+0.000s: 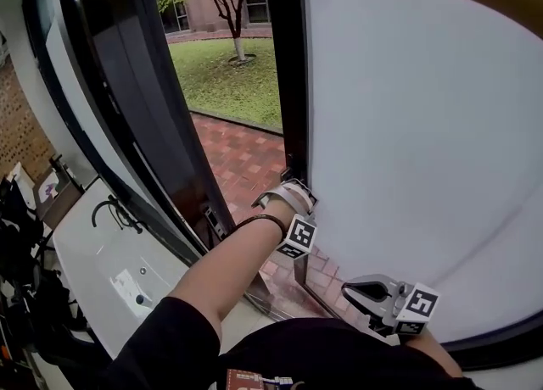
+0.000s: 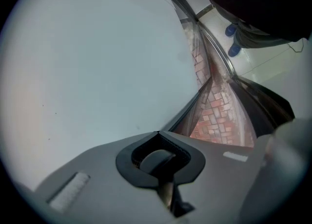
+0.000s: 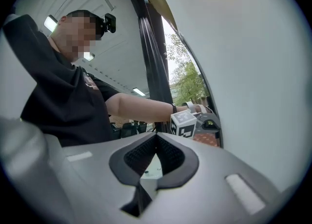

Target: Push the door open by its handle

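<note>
The door [image 1: 424,125] is a large white frosted panel in a black frame [image 1: 293,83], and it stands swung open toward the outside. My left gripper [image 1: 291,192] is shut and pressed against the door's frame edge at arm's length; the handle is hidden beneath it. In the left gripper view, the gripper [image 2: 157,133] has its jaw tips together against the white panel [image 2: 87,62], with a grey rounded shape in the hollow between the pads. My right gripper [image 1: 352,288] hangs low near my body, beside the panel. Its tips [image 3: 156,134] meet with nothing between them.
A second dark glass leaf [image 1: 144,125] stands at the left, with a white counter and black tap [image 1: 119,210] beside it. Red brick paving [image 1: 246,159] and a lawn [image 1: 229,83] lie beyond the gap. The person's left arm [image 1: 229,261] stretches across the opening.
</note>
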